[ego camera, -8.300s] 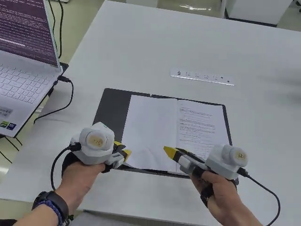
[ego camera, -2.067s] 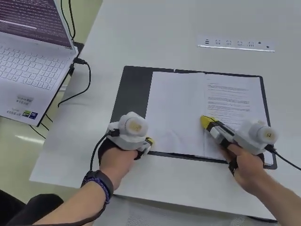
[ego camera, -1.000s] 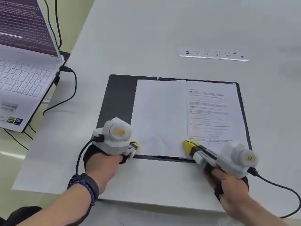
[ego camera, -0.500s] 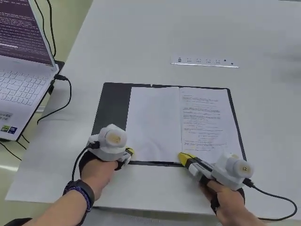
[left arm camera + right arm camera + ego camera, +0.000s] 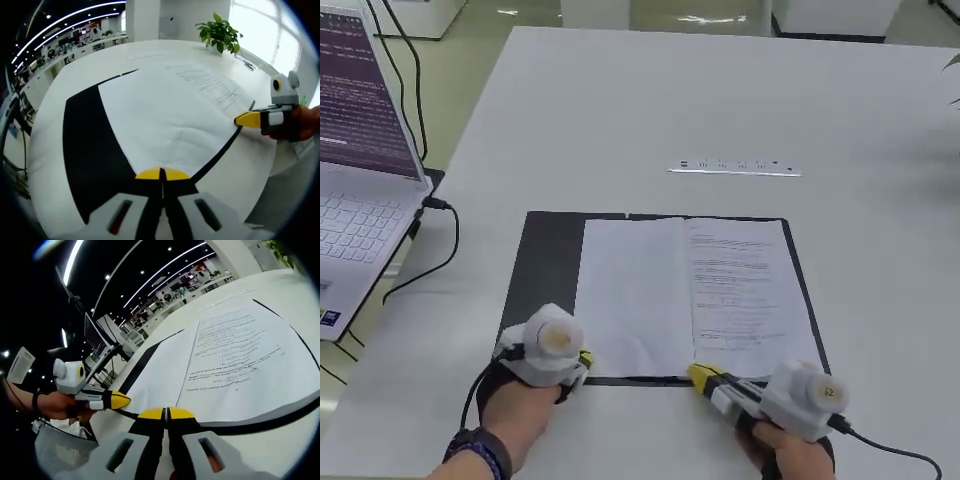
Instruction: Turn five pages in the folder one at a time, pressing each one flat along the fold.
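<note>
**Two grippers with jaws together, one thin sheet to catch**

The folder [image 5: 550, 262] lies open on the white table [image 5: 620, 100], close to the near edge, with its black cover bare at the left. A blank page [image 5: 630, 290] lies left of the fold [image 5: 686, 290] and a printed page [image 5: 742, 290] lies right of it.

The left gripper [image 5: 583, 358] sits at the near left corner of the blank page. Its yellow tips meet and nothing shows between them. The right gripper [image 5: 699, 375] rests at the folder's near edge, just right of the fold, and its jaws are likewise closed on nothing.

- **Catching the wrong number of sheets:** the right jaws have to part and catch a single printed sheet. If they slide in flat they may lift two sheets or none, which would spoil the count.
- **Damaging the paper:** a pinch this close to the fold could crease or tear the sheet when it swings over.
- **The blank page lifting:** in the left gripper view it looks faintly rippled near its near edge. Unless it is pressed along the fold, it may rise again.
- **The folder moving:** a hard push could slide the folder across the smooth table.
</note>
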`<state>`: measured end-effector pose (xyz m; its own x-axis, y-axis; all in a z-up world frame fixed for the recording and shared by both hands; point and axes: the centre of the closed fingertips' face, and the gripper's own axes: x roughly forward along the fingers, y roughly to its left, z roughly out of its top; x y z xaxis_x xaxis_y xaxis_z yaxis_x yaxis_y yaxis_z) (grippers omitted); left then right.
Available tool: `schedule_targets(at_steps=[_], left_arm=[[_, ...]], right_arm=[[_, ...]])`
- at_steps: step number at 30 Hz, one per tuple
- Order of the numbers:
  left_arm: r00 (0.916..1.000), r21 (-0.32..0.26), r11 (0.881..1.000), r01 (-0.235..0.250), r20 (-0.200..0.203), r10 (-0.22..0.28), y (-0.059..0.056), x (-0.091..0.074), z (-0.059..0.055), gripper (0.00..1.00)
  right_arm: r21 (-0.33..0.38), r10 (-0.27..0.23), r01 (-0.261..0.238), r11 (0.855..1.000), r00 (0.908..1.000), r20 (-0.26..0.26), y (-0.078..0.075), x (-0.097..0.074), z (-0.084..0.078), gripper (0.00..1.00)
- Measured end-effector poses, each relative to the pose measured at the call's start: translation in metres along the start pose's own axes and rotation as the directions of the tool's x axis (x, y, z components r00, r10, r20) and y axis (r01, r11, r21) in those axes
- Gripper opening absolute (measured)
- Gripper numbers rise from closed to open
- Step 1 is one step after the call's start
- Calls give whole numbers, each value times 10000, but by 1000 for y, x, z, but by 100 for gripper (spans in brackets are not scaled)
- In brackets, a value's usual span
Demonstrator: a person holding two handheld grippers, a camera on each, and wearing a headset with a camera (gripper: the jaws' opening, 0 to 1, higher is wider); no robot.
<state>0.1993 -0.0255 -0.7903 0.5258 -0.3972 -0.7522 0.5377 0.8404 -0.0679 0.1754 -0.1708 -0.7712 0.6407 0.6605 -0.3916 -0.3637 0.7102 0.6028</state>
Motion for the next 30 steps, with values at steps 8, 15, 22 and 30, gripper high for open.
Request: schedule_targets(at_steps=[8,15,22,30], left_arm=[[9970,-600,9971,459,644,-421,-6,-2,1,6],[9869,-1534,9864,594,1577,-349,-13,-13,24,21],[9704,-1280,9896,652,2393,-330,-18,-33,53,28],[9645,-1159,9932,144,2634,168,-4,-66,58,36]], right_arm=[[-182,-16,22,9998,9996,290,0,-13,22,12],[-1131,-196,225,9933,9994,268,1,-28,37,20],[-1270,-633,670,9896,9975,330,-13,-46,47,27],[-1486,-1078,1188,9817,9910,800,-22,-76,66,37]])
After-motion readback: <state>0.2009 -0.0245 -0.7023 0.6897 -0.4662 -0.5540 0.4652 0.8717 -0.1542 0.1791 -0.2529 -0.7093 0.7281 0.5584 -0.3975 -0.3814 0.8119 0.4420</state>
